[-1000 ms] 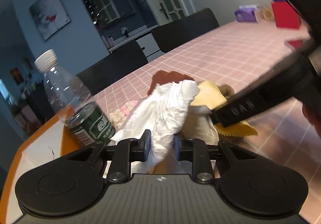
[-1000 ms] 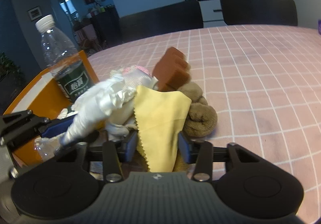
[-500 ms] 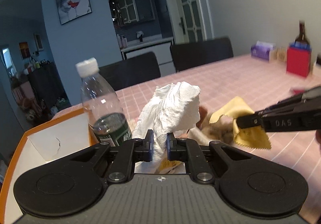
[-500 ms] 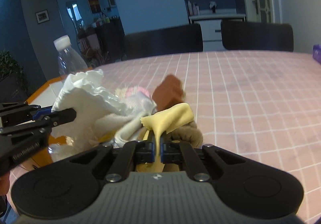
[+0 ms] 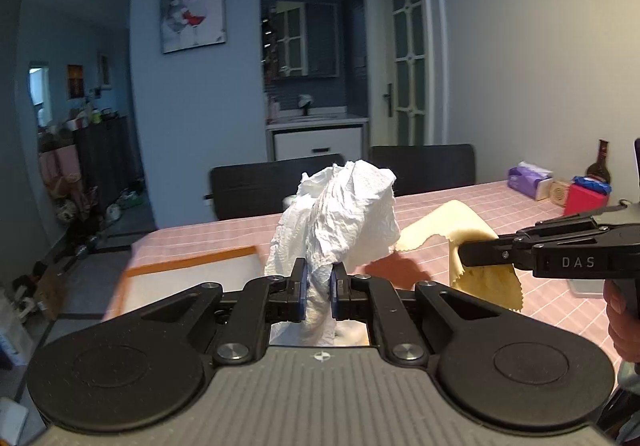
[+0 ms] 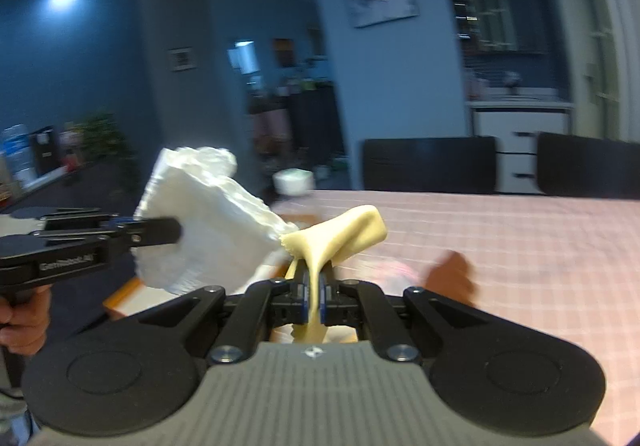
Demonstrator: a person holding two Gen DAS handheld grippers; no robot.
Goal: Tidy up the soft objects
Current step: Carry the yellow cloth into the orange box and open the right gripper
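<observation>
My left gripper (image 5: 319,286) is shut on a crumpled white cloth (image 5: 340,218) and holds it up above the pink checked table (image 5: 500,206). My right gripper (image 6: 316,290) is shut on a yellow cloth (image 6: 340,238) and holds it up beside the white one. In the left wrist view the right gripper (image 5: 468,256) shows at the right with the yellow cloth (image 5: 480,270) hanging from it. In the right wrist view the left gripper (image 6: 172,232) shows at the left with the white cloth (image 6: 208,218). A brown soft object (image 6: 450,274) lies blurred on the table below.
An orange-rimmed white box (image 5: 192,278) sits at the table's left end. Black chairs (image 5: 424,166) stand at the far side. A red box (image 5: 586,198), a purple tissue pack (image 5: 528,176) and a dark bottle (image 5: 600,162) stand at the far right.
Both grippers closed on their cloths, then lifted them well above the pile. The water bottle and most of the pile have dropped out of view.
</observation>
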